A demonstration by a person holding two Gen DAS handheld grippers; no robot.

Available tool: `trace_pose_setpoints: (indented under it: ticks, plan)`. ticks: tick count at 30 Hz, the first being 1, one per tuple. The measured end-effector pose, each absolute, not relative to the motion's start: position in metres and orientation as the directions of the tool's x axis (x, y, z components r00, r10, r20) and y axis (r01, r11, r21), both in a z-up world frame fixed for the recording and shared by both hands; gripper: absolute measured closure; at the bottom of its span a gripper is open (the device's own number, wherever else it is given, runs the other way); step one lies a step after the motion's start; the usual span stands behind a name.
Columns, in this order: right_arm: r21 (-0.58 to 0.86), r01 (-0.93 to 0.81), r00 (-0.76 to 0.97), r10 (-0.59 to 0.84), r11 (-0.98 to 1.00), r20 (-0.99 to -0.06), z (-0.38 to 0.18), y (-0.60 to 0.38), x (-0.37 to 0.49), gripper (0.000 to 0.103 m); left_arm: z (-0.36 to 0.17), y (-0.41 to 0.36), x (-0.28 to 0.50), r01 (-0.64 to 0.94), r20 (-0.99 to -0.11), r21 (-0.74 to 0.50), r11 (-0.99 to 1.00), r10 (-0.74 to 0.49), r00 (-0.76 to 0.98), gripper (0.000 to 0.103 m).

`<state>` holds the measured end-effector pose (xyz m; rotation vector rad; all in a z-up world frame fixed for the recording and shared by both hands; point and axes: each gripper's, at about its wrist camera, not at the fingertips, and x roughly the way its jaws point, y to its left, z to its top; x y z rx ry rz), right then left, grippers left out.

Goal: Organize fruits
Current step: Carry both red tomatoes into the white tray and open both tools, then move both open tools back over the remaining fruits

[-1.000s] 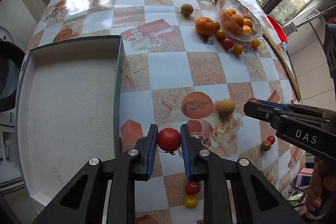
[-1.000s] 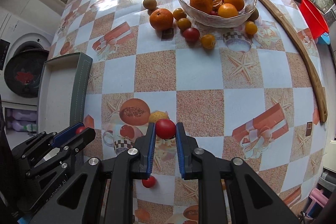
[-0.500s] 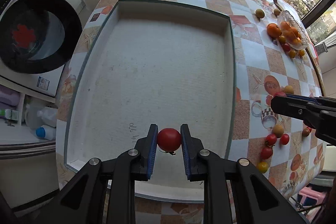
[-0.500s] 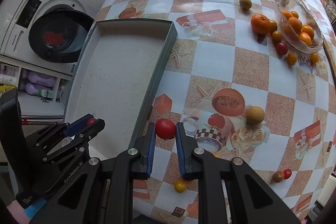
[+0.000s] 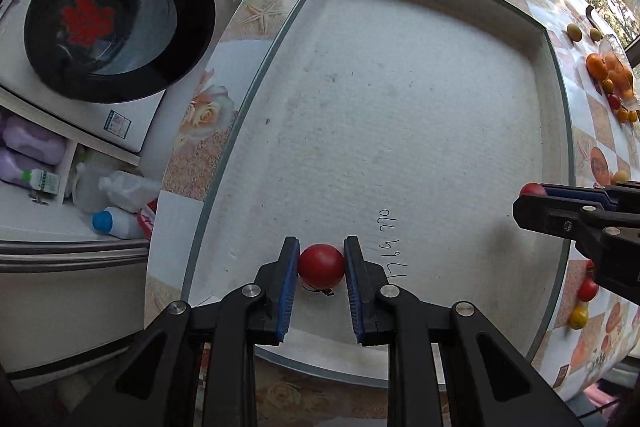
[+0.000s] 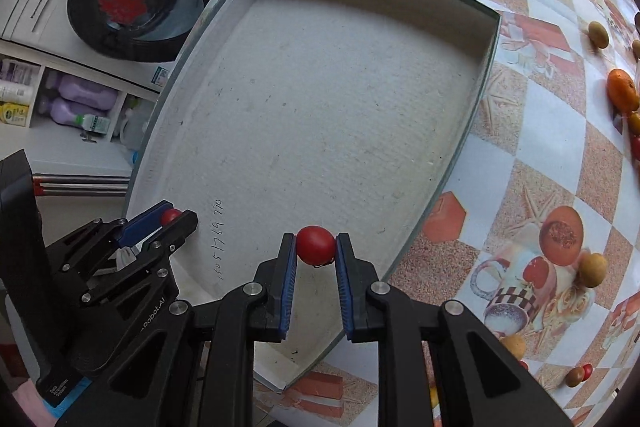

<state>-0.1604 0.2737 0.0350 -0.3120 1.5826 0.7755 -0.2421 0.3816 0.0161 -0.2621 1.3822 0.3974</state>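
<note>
My left gripper (image 5: 322,267) is shut on a red tomato (image 5: 321,266) and holds it over the near end of the white tray (image 5: 400,115). My right gripper (image 6: 315,251) is shut on another red tomato (image 6: 315,245) above the tray's (image 6: 320,107) near right part. The left gripper (image 6: 170,219) shows at the left of the right wrist view; the right gripper (image 5: 534,191) shows at the right edge of the left wrist view. The tray holds no fruit.
Loose small fruits (image 5: 586,301) lie on the checkered table right of the tray. An orange (image 6: 622,91) and a glass bowl of fruit (image 5: 616,67) are far right. A washing machine (image 5: 112,31) and bottles (image 5: 120,203) stand beyond the table's left edge.
Both grippers have carried their tomatoes left from over the table to above the tray, and closer to its floor. Both stay shut on their tomatoes.
</note>
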Motion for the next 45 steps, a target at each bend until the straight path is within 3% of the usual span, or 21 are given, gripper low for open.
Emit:
trace_pose_setpoints:
  ticks: [3,5,6,8,9,10,16,23,33,45]
  plan:
    - [0.281,-0.621,-0.187,0.21,0.731,-0.96,0.027,0.28,-0.162,0.081,0.015,0.382,-0.242,-0.416,-0.981,0.06,0.908,0.131,0.145,0.076]
    - [0.275,-0.626,-0.198,0.191,0.73,-0.961,0.021,0.285,-0.162,0.081,0.016,0.382,-0.243,-0.418,-0.973,0.119,0.901,0.189,0.132,0.04]
    - [0.271,-0.628,-0.205,0.181,0.729,-0.962,0.018,0.286,-0.161,0.079,0.018,0.381,-0.244,-0.422,-0.968,0.126,0.898,0.204,0.145,0.015]
    - [0.278,-0.633,-0.207,0.188,0.723,-0.96,0.018,0.287,-0.16,0.073,0.02,0.381,-0.247,-0.417,-0.967,0.109,0.902,0.194,0.168,0.015]
    - [0.27,-0.639,-0.195,0.188,0.72,-0.963,0.02,0.288,-0.16,0.054,0.019,0.382,-0.247,-0.411,-0.968,0.12,0.904,0.2,0.155,0.015]
    - [0.282,-0.641,-0.188,0.209,0.714,-0.959,0.024,0.287,-0.159,0.043,0.018,0.382,-0.247,-0.405,-0.97,0.116,0.907,0.191,0.15,0.015]
    - [0.317,-0.602,-0.146,0.29,0.733,-0.946,0.054,0.273,-0.145,0.025,0.024,0.383,-0.246,-0.397,-0.973,0.112,0.911,0.183,0.144,0.015]
    - [0.3,-0.5,-0.078,0.303,0.812,-0.95,0.075,0.219,-0.126,0.024,0.045,0.35,-0.222,-0.293,-0.965,0.11,0.95,0.172,0.197,0.015]
    - [0.179,-0.257,-0.008,0.183,0.95,-0.983,0.069,0.076,-0.118,0.024,0.07,0.253,-0.166,-0.036,-0.96,0.056,0.998,0.064,0.272,0.015]
    - [0.106,0.081,-0.029,0.109,0.991,-0.994,0.042,-0.051,-0.151,0.024,0.049,0.146,-0.119,0.172,-0.969,0.0,0.985,-0.042,0.243,0.015]
